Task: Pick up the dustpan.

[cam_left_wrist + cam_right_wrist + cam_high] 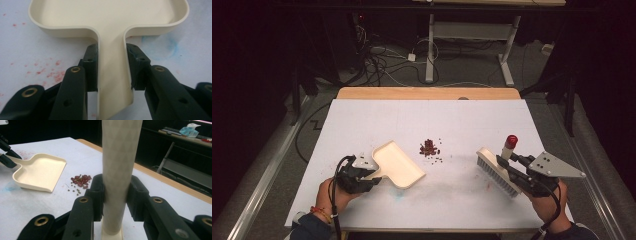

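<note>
A cream dustpan [397,164] lies at the table's left middle, and my left gripper [371,175] is shut on its handle [112,75], the pads pressing both sides. A small heap of dark red beans [429,147] with a few stray ones lies in the middle of the white table, just right of the pan's mouth. At the right, my right gripper [508,162] is shut on the cream handle [117,170] of a hand brush [497,172], whose red-capped handle end [511,140] points up and bristles rest on the table. The dustpan [40,173] and beans [81,180] lie beyond it.
The white tabletop [362,120] carries faint red and blue stains near the pan. A wooden edge [427,93] runs along the far side. Beyond stand a desk frame [472,35] and floor cables [382,60]. Dark surroundings flank both sides.
</note>
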Tool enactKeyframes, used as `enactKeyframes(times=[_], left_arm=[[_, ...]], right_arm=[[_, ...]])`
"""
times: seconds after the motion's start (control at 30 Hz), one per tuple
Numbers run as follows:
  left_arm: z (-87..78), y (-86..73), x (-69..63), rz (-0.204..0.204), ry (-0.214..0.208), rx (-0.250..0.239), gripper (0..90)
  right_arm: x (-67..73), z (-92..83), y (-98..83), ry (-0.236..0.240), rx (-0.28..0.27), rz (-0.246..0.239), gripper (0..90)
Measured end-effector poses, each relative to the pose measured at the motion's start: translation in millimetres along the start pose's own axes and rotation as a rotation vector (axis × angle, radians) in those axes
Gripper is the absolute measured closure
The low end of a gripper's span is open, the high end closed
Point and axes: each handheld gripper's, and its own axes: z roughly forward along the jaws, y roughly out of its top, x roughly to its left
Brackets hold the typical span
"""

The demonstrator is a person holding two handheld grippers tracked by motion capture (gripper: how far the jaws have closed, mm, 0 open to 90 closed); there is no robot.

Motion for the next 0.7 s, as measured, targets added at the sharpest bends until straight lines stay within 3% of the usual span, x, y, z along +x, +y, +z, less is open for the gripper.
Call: enactKeyframes(times=[0.37, 0.7], left_arm=[[-0.5, 1.7, -8.0, 0.034, -0.025, 0.007, 63.1], [1.2, -4.7, -7.9, 0.03, -0.031, 0.008, 63.1]], right_arm=[[-2.4, 5.8, 1.1, 0.002, 0.009, 0.008, 70.0], [-10.1, 30.4, 11.4, 0.005, -0.006, 0.031, 70.1]])
